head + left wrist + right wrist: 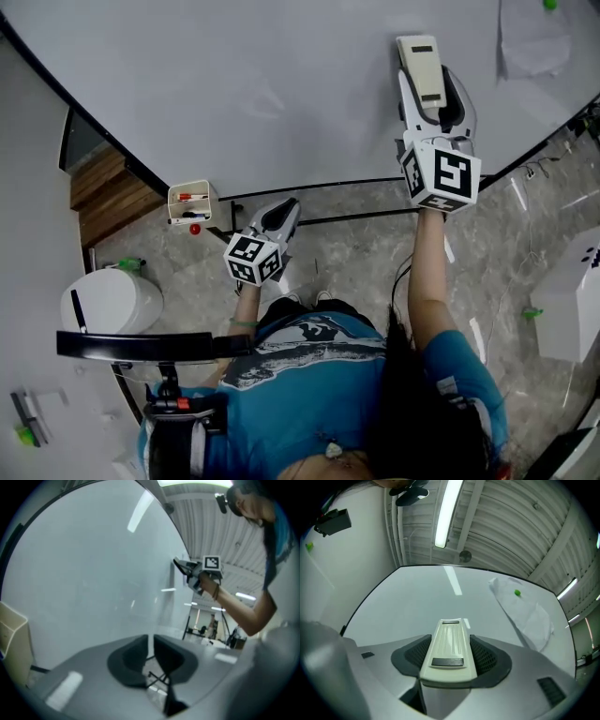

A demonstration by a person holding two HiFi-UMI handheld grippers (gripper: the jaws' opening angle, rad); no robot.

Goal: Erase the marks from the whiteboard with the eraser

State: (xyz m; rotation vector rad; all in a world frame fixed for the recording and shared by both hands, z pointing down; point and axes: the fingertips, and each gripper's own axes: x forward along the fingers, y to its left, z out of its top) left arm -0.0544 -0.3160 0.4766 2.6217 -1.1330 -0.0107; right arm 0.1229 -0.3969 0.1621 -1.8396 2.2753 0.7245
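Cream eraser, pale grey whiteboard

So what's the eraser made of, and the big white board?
The eraser looks like hard cream plastic: a smooth, ribbed, slightly shiny shell. The whiteboard looks like a glossy coated panel, since a ceiling light reflects in it; what's beneath the coating can't be told.

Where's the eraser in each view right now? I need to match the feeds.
Head view: eraser upper right, against the whiteboard, in the right gripper.
Left gripper view: eraser not made out; only the right gripper shows, right of centre.
Right gripper view: bottom centre, between the jaws.
Shared landmark: the whiteboard.
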